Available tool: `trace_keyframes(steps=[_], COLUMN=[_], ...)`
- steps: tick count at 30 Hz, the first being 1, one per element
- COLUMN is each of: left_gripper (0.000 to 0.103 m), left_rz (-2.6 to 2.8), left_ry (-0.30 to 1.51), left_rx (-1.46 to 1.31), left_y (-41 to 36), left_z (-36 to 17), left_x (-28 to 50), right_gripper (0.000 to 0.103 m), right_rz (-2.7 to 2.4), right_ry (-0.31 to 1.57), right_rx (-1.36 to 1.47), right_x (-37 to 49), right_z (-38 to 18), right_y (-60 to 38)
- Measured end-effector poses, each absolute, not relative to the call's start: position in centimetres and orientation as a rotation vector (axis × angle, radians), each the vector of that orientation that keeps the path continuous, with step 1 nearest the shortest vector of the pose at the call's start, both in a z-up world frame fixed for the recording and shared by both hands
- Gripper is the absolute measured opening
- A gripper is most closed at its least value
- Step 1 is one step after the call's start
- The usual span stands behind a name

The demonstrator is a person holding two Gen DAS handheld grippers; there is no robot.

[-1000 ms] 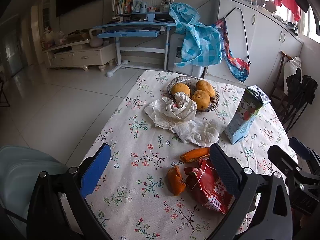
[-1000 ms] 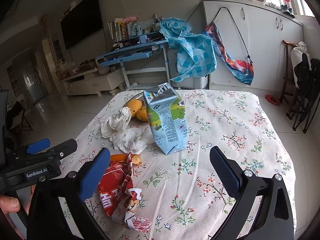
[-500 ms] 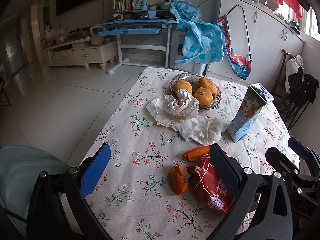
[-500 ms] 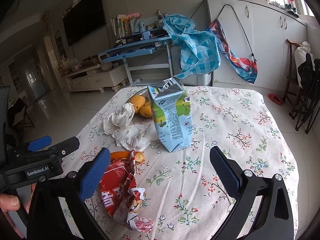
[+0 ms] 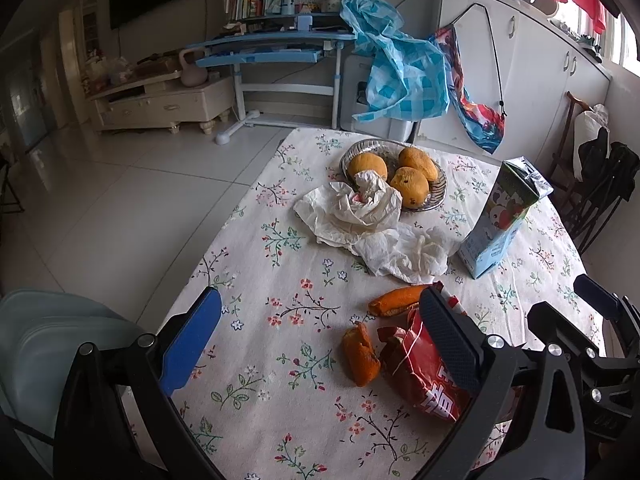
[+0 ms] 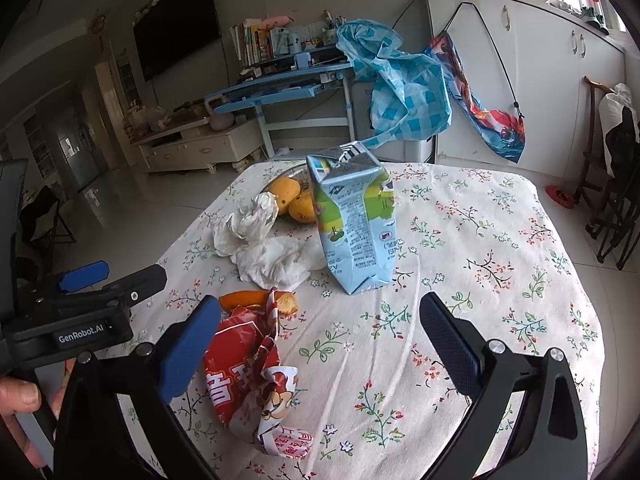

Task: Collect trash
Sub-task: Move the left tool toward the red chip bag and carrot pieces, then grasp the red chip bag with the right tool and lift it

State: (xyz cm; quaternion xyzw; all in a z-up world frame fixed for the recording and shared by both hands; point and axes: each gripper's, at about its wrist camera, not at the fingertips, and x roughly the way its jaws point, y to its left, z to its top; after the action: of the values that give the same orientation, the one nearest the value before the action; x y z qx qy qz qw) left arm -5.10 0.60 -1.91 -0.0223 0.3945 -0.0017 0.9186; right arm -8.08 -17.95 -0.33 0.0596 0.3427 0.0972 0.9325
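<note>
Both our grippers hang wide apart and empty. The red snack wrapper (image 6: 248,384) lies just ahead of our right gripper (image 6: 320,352), under its left finger; the milk carton (image 6: 354,220) stands farther ahead. Our left gripper (image 5: 320,344) has orange peel (image 5: 360,354) between its fingers. We should probably lower squarely and pinch the crumpled foil mid-body.

I read "GenRobot.AI" on my left gripper (image 6: 96,280) body | red snack bag (image 6: 244,376): large white Chinese characters, not legible to me | milk carton (image 6: 354,224): print too small
</note>
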Motion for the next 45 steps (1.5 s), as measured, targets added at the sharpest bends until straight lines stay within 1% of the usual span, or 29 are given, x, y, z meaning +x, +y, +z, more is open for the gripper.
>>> trace_keyframes(steps=[4, 8, 13, 15, 16, 19, 21, 22, 23, 24, 25, 26, 28, 33, 40, 43, 45], left_gripper=[0.096, 0.096, 0.096, 0.096, 0.096, 0.096, 0.096, 0.096, 0.096, 0.096, 0.096, 0.096, 0.096, 0.096, 0.096, 0.096, 0.096], left_rz=[0.025, 0.052, 0.027, 0.013, 0.007, -0.004, -0.008, -0.008, -0.005, -0.002, 0.001, 0.002, 0.004, -0.015, -0.078, -0.086, -0.094], left_ry=[0.874, 0.896, 0.903, 0.912, 0.917, 0.929, 0.936, 0.939, 0.942, 0.945, 0.948, 0.953, 0.957, 0.967, 0.996, 1.021, 1.029], left_rx=[-0.101, -0.153, -0.132, -0.108, -0.101, -0.09, -0.086, -0.085, -0.083, -0.081, -0.082, -0.085, -0.086, -0.058, 0.009, 0.012, 0.0], left_y=[2.8, 4.5, 4.0, 3.4, 3.3, 2.9, 2.8, 2.8, 2.9, 2.8, 2.9, 3.0, 3.0, 2.2, 0.1, -0.2, -0.3], left_z=[-2.7, -3.0, -2.9, -2.9, -3.0, -3.0, -3.1, -3.2, -3.2, -3.3, -3.3, -3.4, -3.5, -3.9, -4.7, -5.3, -5.6], left_x=[-4.4, -4.2, -4.2, -4.2, -4.2, -4.0, -3.9, -3.8, -3.9, -3.8, -3.7, -3.7, -3.7, -3.7, -3.7, -3.6, -3.5], right_gripper=[0.095, 0.095, 0.095, 0.092, 0.09, 0.076, 0.058, 0.036, 0.025, 0.024, 0.018, 0.015, 0.013, 0.013, 0.013, 0.016, 0.024], right_rz=[0.188, 0.197, 0.315, 0.358, 0.373, 0.396, 0.419, 0.426, 0.429, 0.431, 0.424, 0.413, 0.376, 0.3, 0.23, 0.224, 0.232], right_ry=[0.714, 0.756, 0.84, 0.875, 0.888, 0.935, 0.973, 0.986, 0.999, 1.003, 0.998, 0.992, 0.97, 0.924, 0.947, 0.972, 0.971], right_rx=[0.116, 0.138, 0.145, 0.126, 0.109, 0.067, 0.075, 0.08, 0.088, 0.102, 0.104, 0.104, 0.124, 0.202, 0.23, 0.242, 0.259], right_x=[-8.0, -7.5, -7.2, -7.3, -7.3, -7.3, -7.2, -7.1, -7.1, -7.1, -7.2, -7.1, -7.3, -7.5, -7.6, -7.3, -7.5], right_z=[-0.4, -0.9, -2.1, -2.7, -2.9, -3.8, -4.5, -4.7, -4.9, -5.0, -4.9, -4.7, -4.2, -3.2, -3.8, -4.3, -4.2], right_y=[-18.3, -19.0, -17.7, -16.7, -16.2, -15.2, -15.0, -15.0, -15.1, -15.4, -15.6, -15.9, -17.0, -20.6, -22.7, -22.9, -23.0])
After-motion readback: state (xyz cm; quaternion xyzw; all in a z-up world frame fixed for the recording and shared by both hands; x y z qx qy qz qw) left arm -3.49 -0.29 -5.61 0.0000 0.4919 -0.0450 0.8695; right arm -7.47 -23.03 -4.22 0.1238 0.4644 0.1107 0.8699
